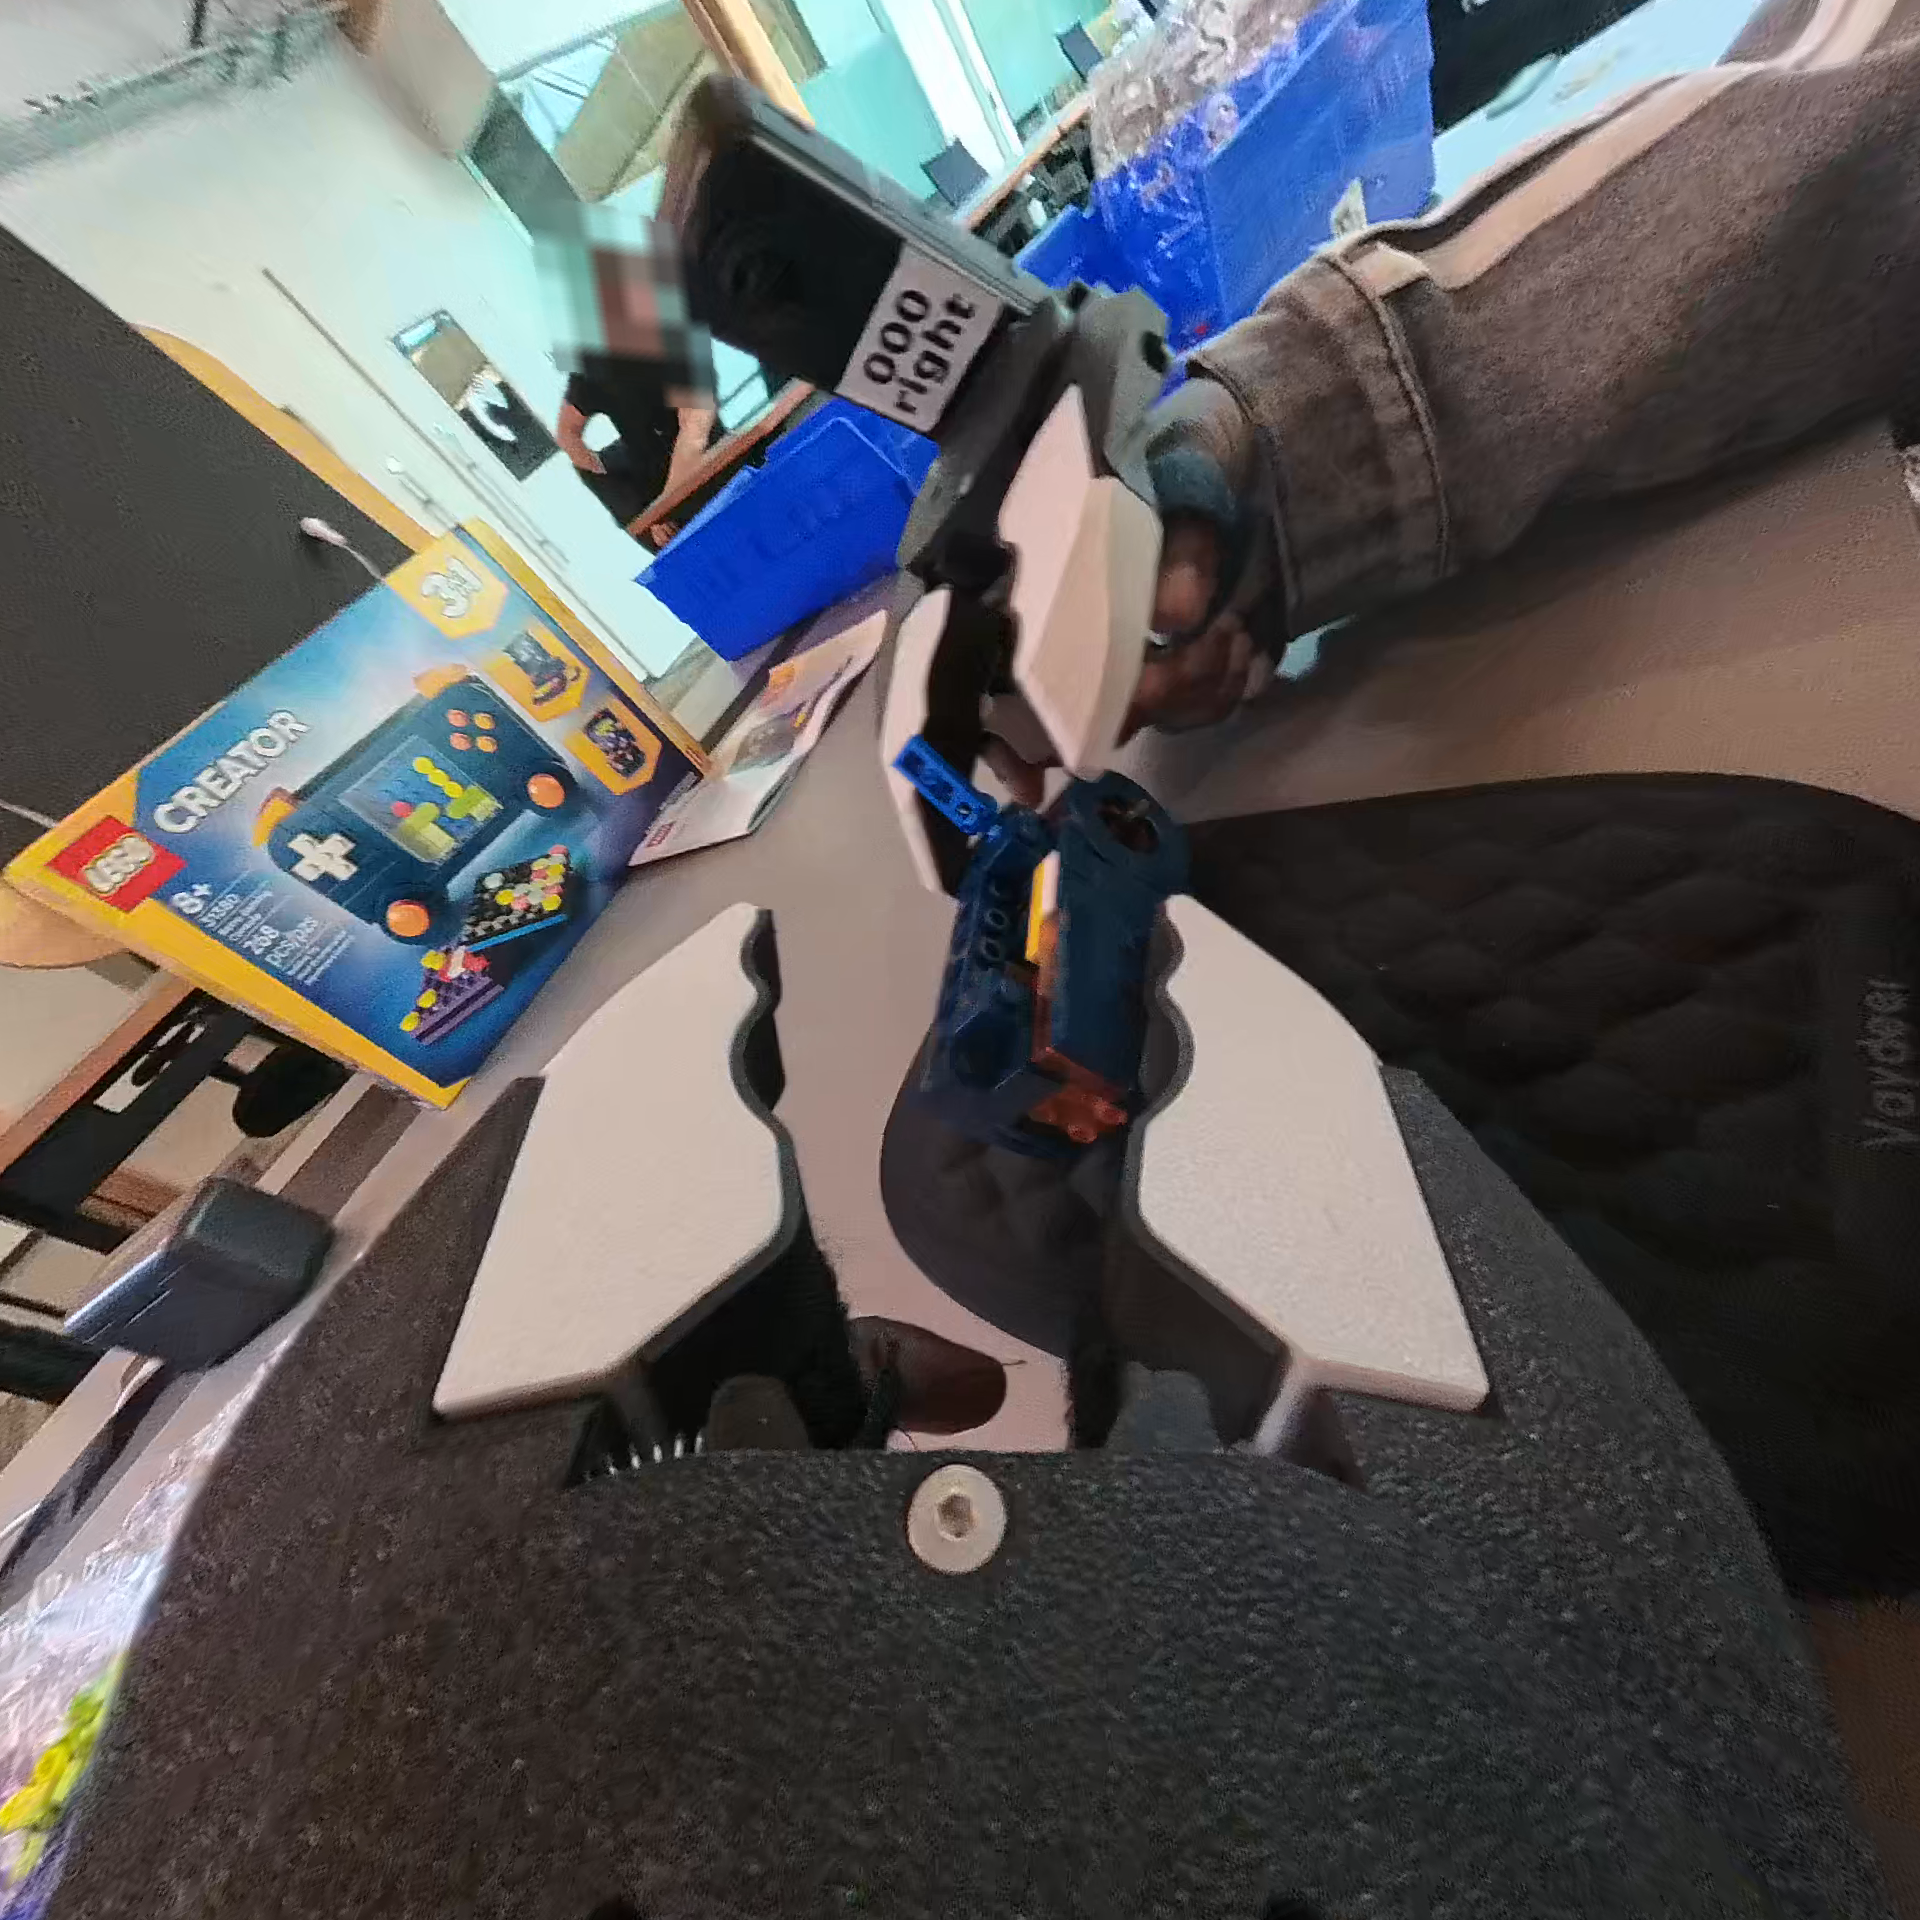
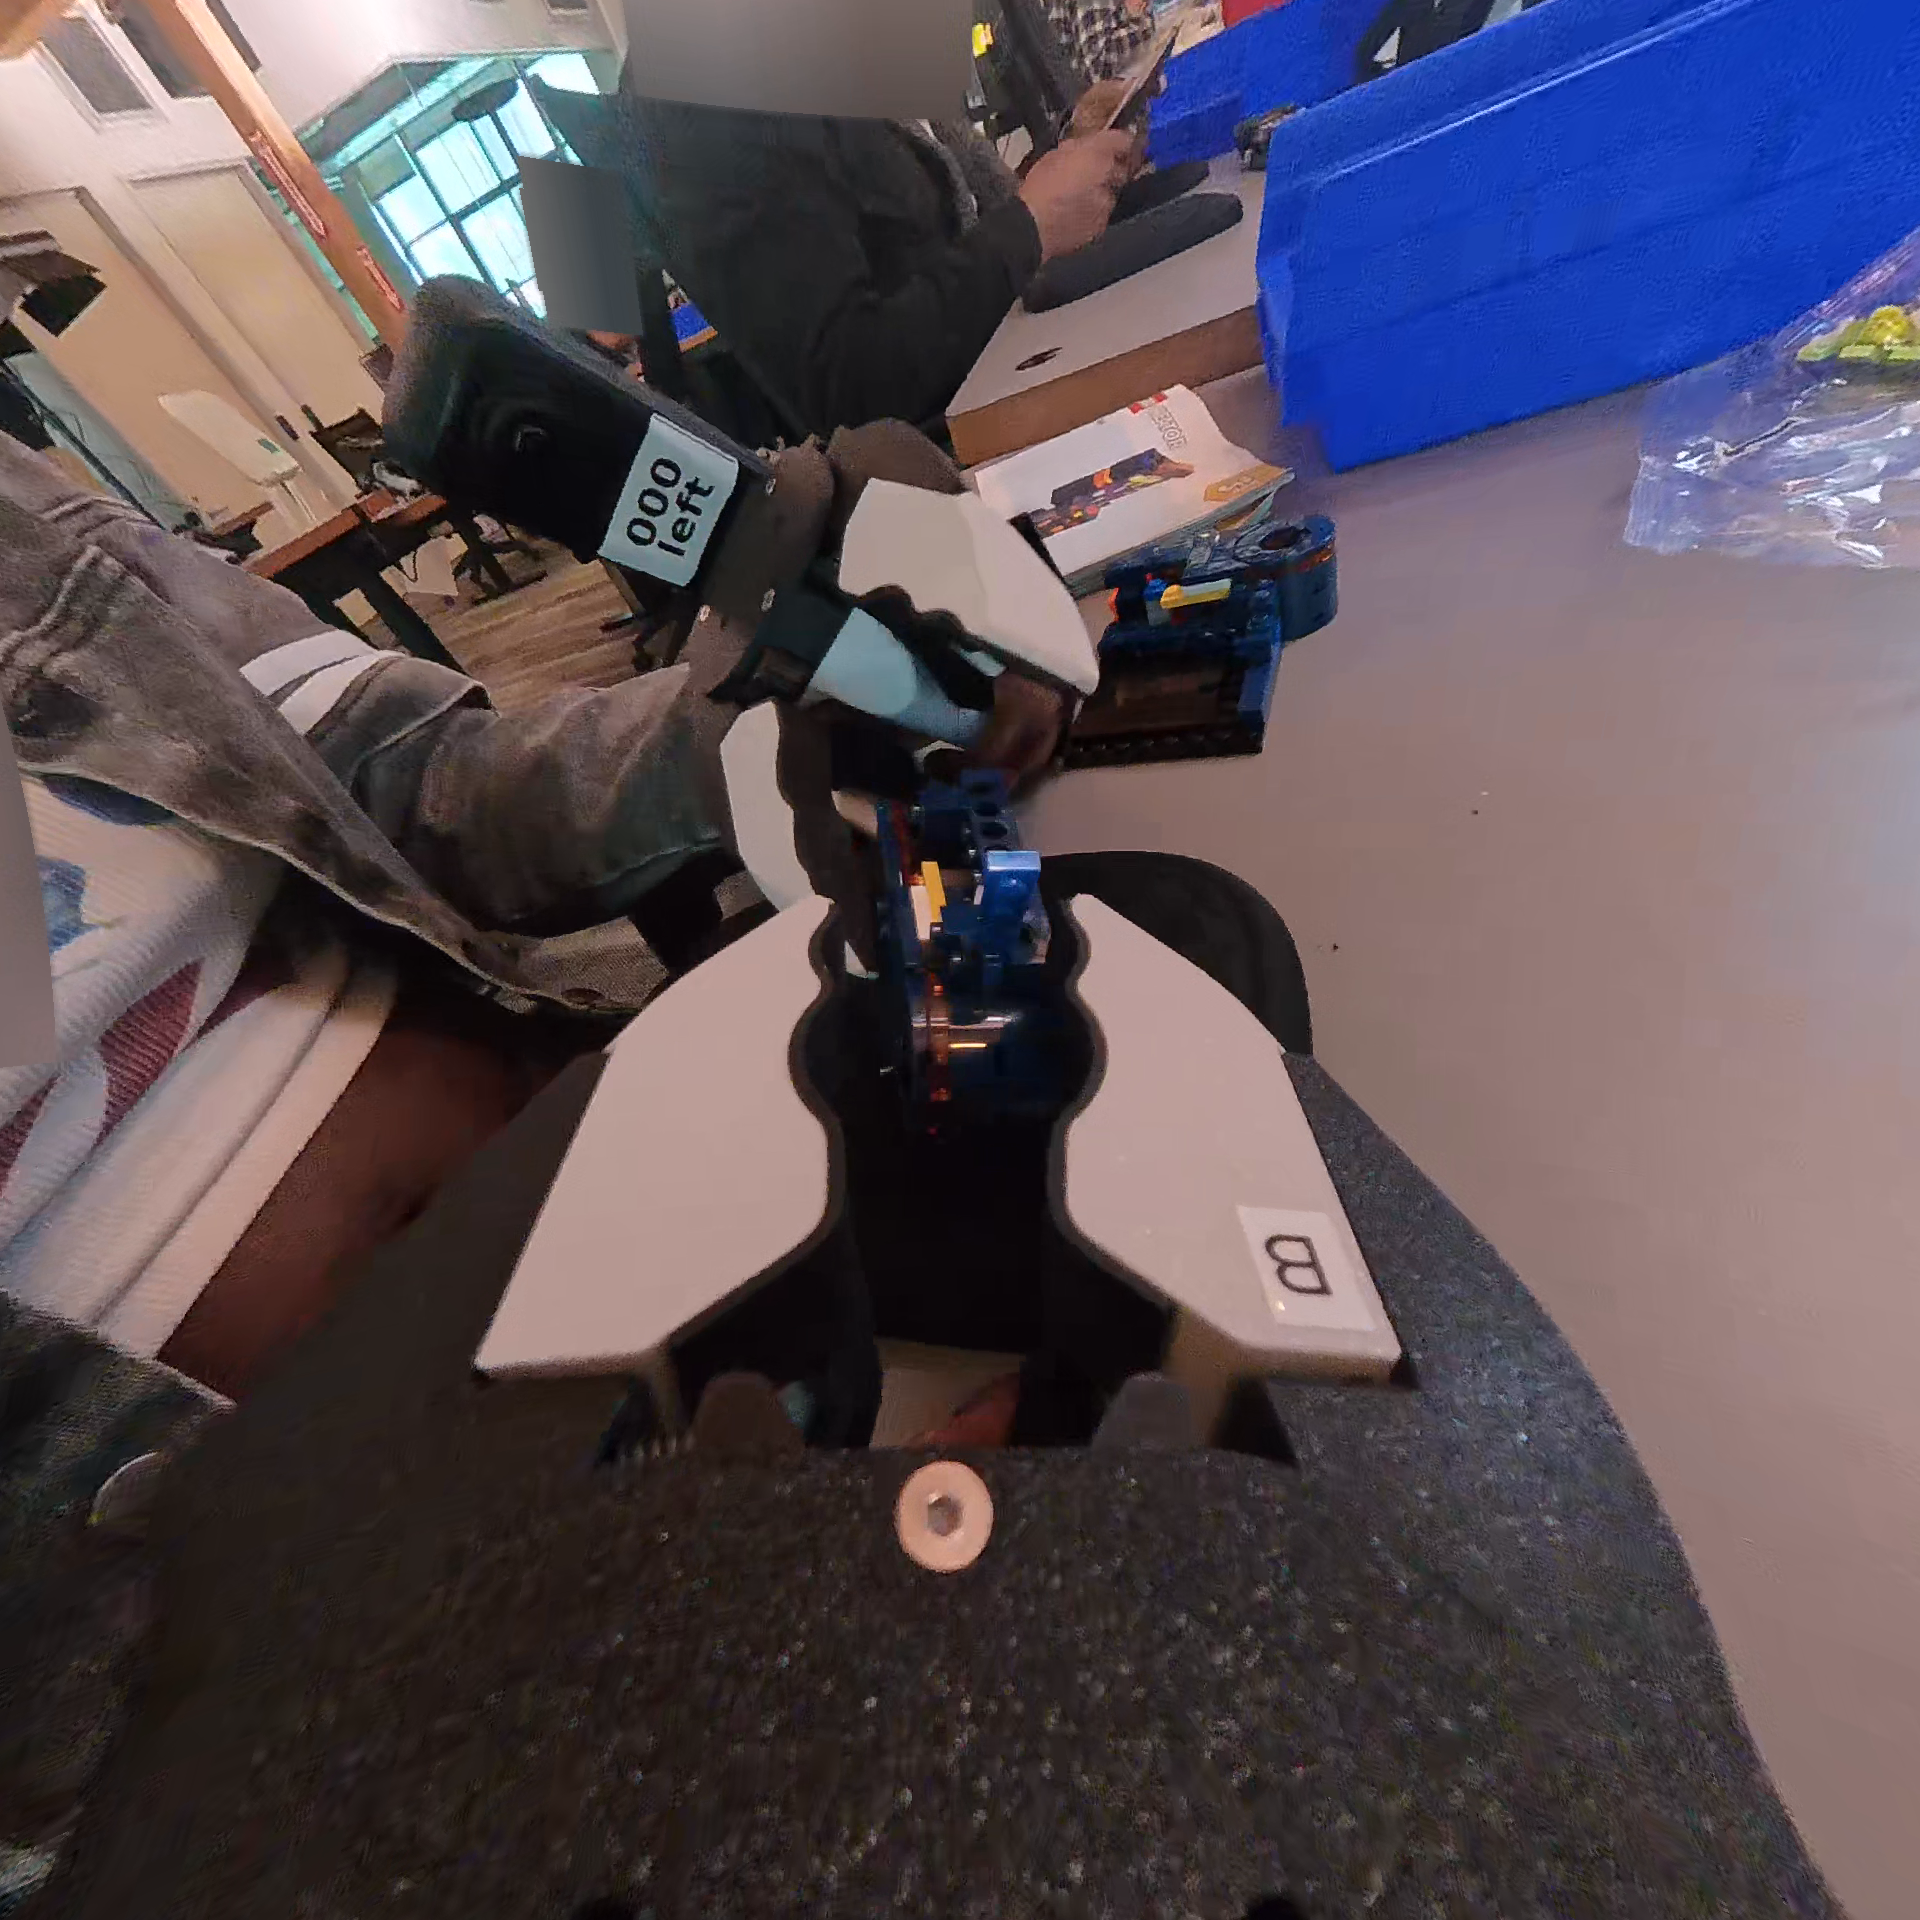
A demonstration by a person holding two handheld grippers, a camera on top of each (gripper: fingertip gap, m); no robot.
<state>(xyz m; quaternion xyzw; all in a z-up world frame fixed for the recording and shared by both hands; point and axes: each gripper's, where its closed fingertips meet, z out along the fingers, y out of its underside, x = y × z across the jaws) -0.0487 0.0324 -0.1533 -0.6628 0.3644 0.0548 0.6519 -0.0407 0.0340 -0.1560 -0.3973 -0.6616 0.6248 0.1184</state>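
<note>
A dark blue brick assembly (image 1: 1039,997) with orange and yellow parts is held in the air between both grippers. My right gripper (image 2: 951,914) is shut on its end, where a small bright blue piece (image 2: 1013,883) sits. In the left wrist view the right gripper (image 1: 997,821) comes in from above, and the bright blue piece (image 1: 935,795) lies against its lower finger. My left gripper (image 1: 966,925) stands wide open. The assembly leans on its right finger (image 1: 1247,1195), with a gap to the left finger (image 1: 665,1143). The left gripper also shows in the right wrist view (image 2: 951,784).
On the grey table (image 2: 1558,935) stand a second blue brick build (image 2: 1195,644), an instruction booklet (image 2: 1132,478), blue bins (image 2: 1558,260) and a plastic bag of pieces (image 2: 1787,447). A toy set box (image 1: 353,810) lies left. A black quilted mat (image 1: 1558,1039) lies below the grippers. A person (image 2: 831,239) sits behind. My left and right fingertips are right by each other.
</note>
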